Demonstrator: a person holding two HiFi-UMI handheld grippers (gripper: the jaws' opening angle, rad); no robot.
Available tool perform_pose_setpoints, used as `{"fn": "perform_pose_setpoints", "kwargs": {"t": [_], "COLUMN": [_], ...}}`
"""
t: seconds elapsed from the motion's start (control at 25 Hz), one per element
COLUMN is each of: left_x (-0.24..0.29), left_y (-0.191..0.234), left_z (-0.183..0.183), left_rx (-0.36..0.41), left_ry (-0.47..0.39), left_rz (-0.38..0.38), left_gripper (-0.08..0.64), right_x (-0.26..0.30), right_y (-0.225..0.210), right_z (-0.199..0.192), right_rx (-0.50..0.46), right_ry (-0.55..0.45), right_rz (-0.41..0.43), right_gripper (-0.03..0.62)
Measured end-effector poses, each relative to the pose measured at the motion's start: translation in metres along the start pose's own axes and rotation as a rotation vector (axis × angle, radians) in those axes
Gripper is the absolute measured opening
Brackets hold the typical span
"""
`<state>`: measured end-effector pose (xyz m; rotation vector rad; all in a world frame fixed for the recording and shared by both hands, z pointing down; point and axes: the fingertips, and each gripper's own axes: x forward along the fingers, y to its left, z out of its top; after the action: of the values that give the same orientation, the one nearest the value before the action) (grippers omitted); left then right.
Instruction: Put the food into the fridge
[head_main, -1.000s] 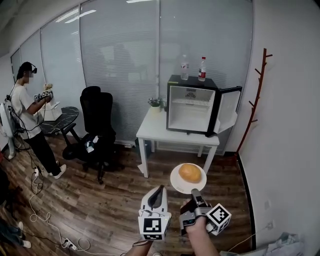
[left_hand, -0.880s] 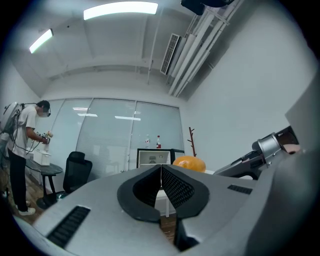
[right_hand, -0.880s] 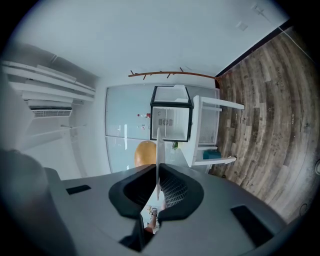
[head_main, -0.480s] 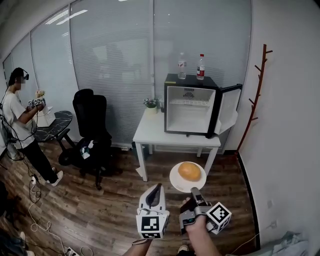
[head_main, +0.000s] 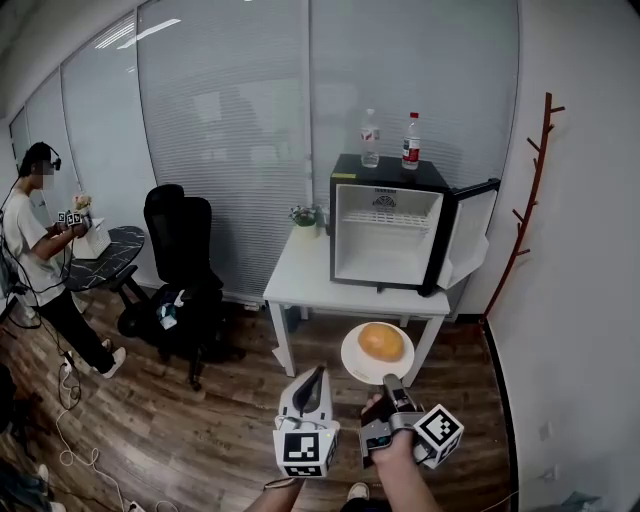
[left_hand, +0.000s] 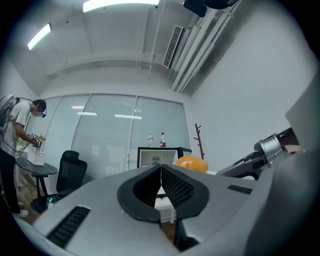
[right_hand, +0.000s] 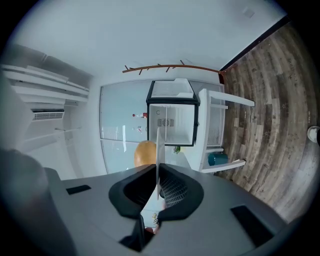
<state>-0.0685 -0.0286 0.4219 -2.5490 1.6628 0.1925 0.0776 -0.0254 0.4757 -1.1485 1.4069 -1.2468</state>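
A round orange bun (head_main: 380, 342) lies on a white plate (head_main: 352, 364). My right gripper (head_main: 392, 384) is shut on the plate's near rim and holds it level over the wooden floor. In the right gripper view the plate (right_hand: 158, 145) shows edge-on between the jaws, with the bun (right_hand: 145, 153) behind it. My left gripper (head_main: 318, 377) hangs just left of the plate, shut and holding nothing. The small black fridge (head_main: 388, 235) stands ahead on a white table (head_main: 305, 272), its door (head_main: 470, 236) swung open to the right. The wire shelf inside is bare.
Two bottles (head_main: 371, 138) stand on top of the fridge and a small plant (head_main: 307, 217) sits beside it. A black office chair (head_main: 185, 255) is at the left, a person (head_main: 40, 250) farther left. A coat stand (head_main: 530, 190) leans by the right wall.
The head view has swung a little, so the fridge and table now sit slightly further right and larger. Both grippers and the plate keep their places in the view.
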Motion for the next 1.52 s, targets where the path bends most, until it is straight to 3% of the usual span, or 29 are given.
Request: {"fn": "perform_pose_setpoints", "kwargs": {"t": [0.44, 0.68, 1.08, 1.52], "left_x": [0.14, 0.192, 0.263, 0.354], "left_y": [-0.033, -0.043, -0.005, 0.078], "left_z": [-0.009, -0.018, -0.039, -0.044], "left_rx": [0.003, 0.008, 0.004, -0.004], "left_ry": [-0.004, 0.005, 0.001, -0.001], "left_rz": [0.013, 0.02, 0.034, 0.004], "left_gripper": [0.028, 0.028, 0.028, 0.028], "right_x": [0.096, 0.138, 0.219, 0.336], "right_y": [-0.001, -0.009, -0.021, -0.01], "right_z": [0.106, 0.145, 0.154, 0.133], "right_rx": [0.0, 0.013, 0.012, -0.012], "right_ry": [0.0, 0.006, 0.015, -0.011], "right_rz": [0.007, 0.006, 0.002, -0.007], "right_gripper": [0.041, 0.041, 0.041, 0.04]}}
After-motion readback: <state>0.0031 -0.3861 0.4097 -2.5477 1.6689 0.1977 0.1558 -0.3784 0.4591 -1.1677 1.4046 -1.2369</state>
